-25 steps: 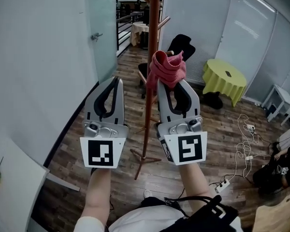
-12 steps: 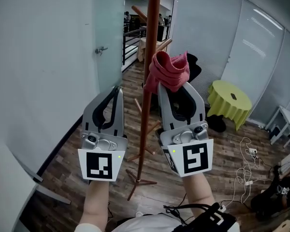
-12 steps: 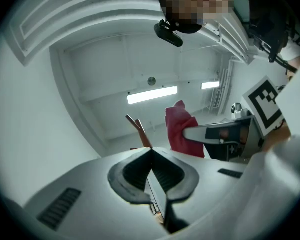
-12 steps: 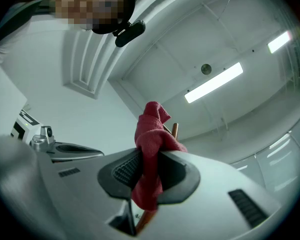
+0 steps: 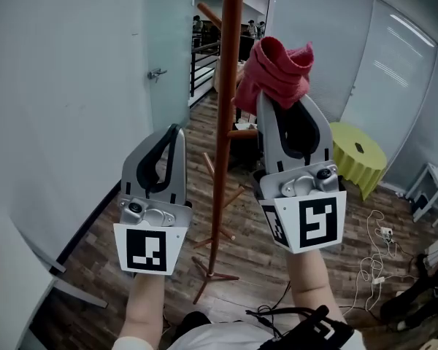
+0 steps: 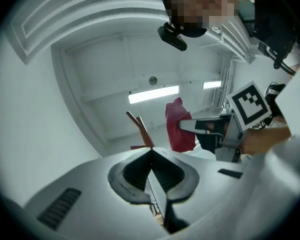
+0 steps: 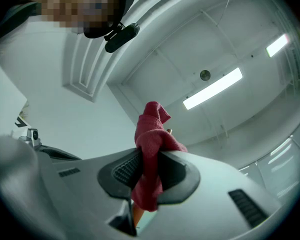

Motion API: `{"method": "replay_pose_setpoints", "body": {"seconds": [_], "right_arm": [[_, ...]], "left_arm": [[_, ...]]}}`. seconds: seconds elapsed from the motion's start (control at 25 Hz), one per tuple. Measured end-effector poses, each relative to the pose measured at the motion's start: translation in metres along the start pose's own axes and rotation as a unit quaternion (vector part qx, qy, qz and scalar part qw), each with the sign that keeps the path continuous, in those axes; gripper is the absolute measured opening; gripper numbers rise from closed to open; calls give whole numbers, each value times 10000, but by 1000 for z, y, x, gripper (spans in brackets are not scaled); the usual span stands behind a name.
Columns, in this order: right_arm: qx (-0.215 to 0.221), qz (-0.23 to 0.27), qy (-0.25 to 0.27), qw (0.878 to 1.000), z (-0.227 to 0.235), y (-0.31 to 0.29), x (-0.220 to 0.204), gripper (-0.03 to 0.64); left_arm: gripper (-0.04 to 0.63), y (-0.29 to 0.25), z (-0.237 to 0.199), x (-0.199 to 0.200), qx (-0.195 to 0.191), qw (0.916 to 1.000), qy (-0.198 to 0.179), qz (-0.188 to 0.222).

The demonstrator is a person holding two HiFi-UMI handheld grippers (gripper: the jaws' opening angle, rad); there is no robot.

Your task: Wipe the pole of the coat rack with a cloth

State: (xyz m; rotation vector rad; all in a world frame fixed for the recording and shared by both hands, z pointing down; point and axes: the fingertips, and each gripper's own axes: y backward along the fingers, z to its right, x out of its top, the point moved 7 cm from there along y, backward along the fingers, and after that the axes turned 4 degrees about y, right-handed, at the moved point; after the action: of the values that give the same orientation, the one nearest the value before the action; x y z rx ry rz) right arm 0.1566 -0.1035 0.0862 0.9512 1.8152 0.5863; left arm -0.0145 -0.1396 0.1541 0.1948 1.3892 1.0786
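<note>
The brown wooden pole (image 5: pixel 224 115) of the coat rack rises between my two grippers in the head view, with its feet (image 5: pixel 208 272) on the wood floor. My right gripper (image 5: pixel 285 97) is shut on a bunched red cloth (image 5: pixel 276 69), held just right of the pole and high up. The red cloth (image 7: pixel 151 154) fills the jaws in the right gripper view. My left gripper (image 5: pixel 172 133) is shut and holds nothing, left of the pole and lower. In the left gripper view the rack's top pegs (image 6: pixel 140 133) and the red cloth (image 6: pixel 179 125) show beyond the closed jaws.
A white wall (image 5: pixel 58 100) and a frosted glass door (image 5: pixel 168 49) stand to the left. A round table with a yellow-green cover (image 5: pixel 359 153) is at the right, with glass partitions (image 5: pixel 394 86) behind it. Cables and a power strip (image 5: pixel 383 233) lie on the floor.
My right gripper has risen along the pole with the red cloth, now well above the left gripper. The left gripper has stayed about where it was.
</note>
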Motion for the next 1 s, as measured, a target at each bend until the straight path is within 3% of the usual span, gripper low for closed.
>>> {"method": "replay_pose_setpoints", "body": {"seconds": [0.52,0.72,1.0], "right_arm": [[228,172,468,9985,11,-56,14,83],[210,262,346,9988,22,-77,12,83],[21,242,682,9974,16,-96,9,83]], "left_arm": [[12,-36,-5,2,-525,9984,8,206],[12,-41,-6,0,-715,9970,-85,294],[12,-41,-18,-10,-853,9955,337,227]]}}
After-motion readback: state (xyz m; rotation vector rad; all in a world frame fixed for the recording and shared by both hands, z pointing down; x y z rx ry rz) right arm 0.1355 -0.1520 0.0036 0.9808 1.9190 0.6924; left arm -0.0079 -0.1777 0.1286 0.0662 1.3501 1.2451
